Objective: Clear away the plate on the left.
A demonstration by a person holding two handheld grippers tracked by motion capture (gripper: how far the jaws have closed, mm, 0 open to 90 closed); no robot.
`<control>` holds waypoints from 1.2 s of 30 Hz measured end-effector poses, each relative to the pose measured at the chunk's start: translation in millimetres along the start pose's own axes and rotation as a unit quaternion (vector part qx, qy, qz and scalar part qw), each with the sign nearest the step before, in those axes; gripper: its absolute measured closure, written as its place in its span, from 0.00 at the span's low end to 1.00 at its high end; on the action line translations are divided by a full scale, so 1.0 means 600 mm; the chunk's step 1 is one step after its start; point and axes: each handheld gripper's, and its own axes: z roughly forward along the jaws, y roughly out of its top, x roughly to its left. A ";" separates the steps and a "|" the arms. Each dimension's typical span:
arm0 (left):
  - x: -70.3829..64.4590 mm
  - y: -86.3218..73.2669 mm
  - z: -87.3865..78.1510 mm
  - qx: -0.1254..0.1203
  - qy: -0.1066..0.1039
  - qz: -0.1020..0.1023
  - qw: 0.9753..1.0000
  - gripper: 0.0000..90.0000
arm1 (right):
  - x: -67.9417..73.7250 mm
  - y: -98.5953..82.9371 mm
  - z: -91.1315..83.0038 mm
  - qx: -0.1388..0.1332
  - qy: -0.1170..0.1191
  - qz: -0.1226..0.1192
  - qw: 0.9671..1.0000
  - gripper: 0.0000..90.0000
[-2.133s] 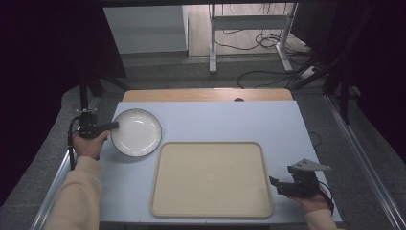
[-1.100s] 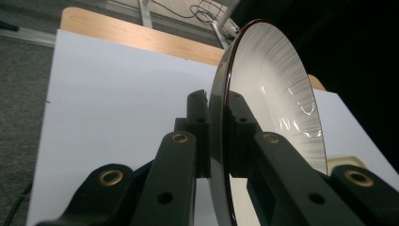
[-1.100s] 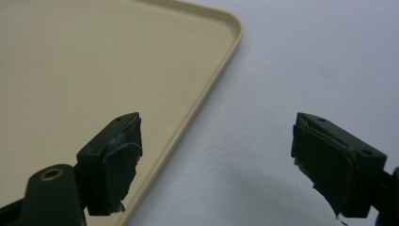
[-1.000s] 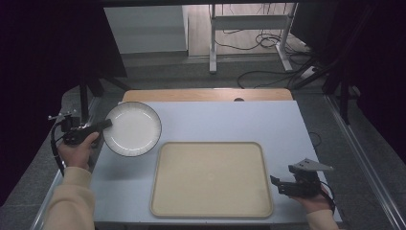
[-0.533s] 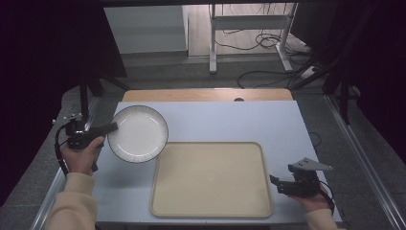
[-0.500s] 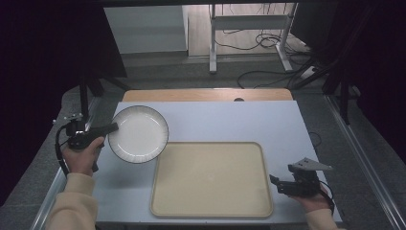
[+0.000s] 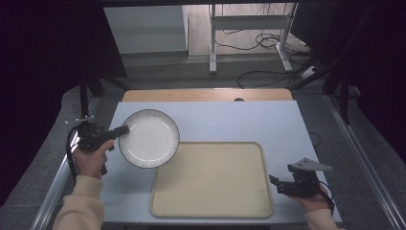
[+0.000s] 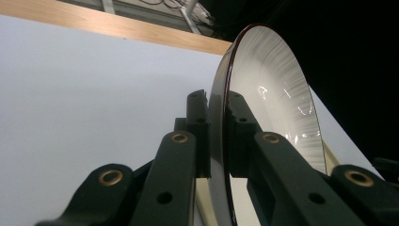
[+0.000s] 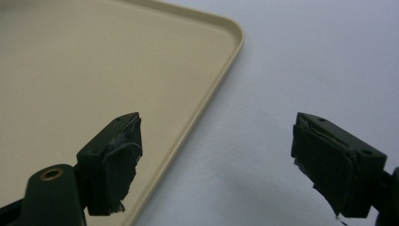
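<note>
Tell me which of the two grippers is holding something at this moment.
The left gripper: its fingers are shut on the rim of the white plate. The right gripper has open fingers with nothing between them, beside the beige tray.

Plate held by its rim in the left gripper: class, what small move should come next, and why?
Probably carry the plate a little further right over the tray, then lower it. The left gripper is shut on the plate's rim, the plate overlaps only the tray's near-left corner, and the tray lies bare. The right gripper rests open beside the tray.
</note>
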 end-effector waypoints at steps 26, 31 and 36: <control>-0.074 -0.020 0.068 0.046 -0.051 0.033 0.997 0.92 | 0.001 0.000 -0.001 -0.001 -0.002 0.000 1.000 0.19; -0.089 -0.024 0.083 0.054 -0.063 0.035 0.996 0.92 | 0.002 0.000 -0.001 -0.001 -0.004 -0.001 1.000 0.19; -0.103 -0.032 0.097 0.064 -0.070 0.040 0.995 0.92 | 0.001 -0.001 -0.001 -0.001 -0.003 0.000 1.000 0.19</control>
